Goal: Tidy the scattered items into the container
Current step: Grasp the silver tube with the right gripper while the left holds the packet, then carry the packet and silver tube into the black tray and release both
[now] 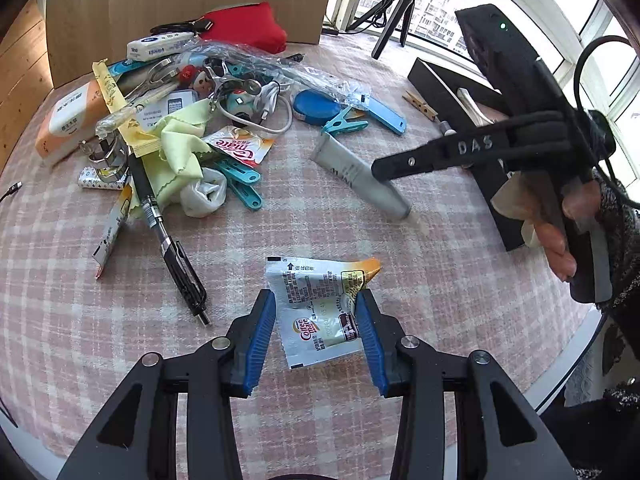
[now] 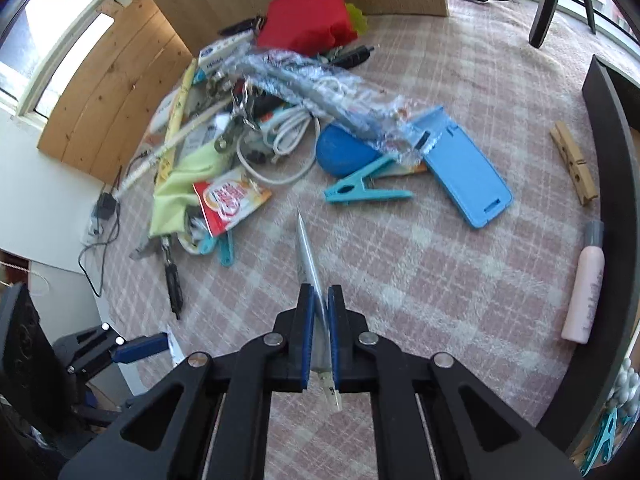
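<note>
Pink plaid tablecloth (image 1: pixel 360 220), sunlit windows (image 1: pixel 436 8)

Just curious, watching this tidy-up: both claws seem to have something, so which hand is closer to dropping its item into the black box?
Probably the right claw: it is shut on the grey tube, with the black box close beside it. The left claw holds the creamer sachet farther away.

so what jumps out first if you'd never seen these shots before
Both grippers are loaded: the left gripper has a Coffee-mate sachet between its blue fingers near the table's front, and the right gripper is shut on a grey tube mid-table. Behind them, a jumbled pile of clips, cables and packets crowds the far left, with a red pouch at the back.
</note>
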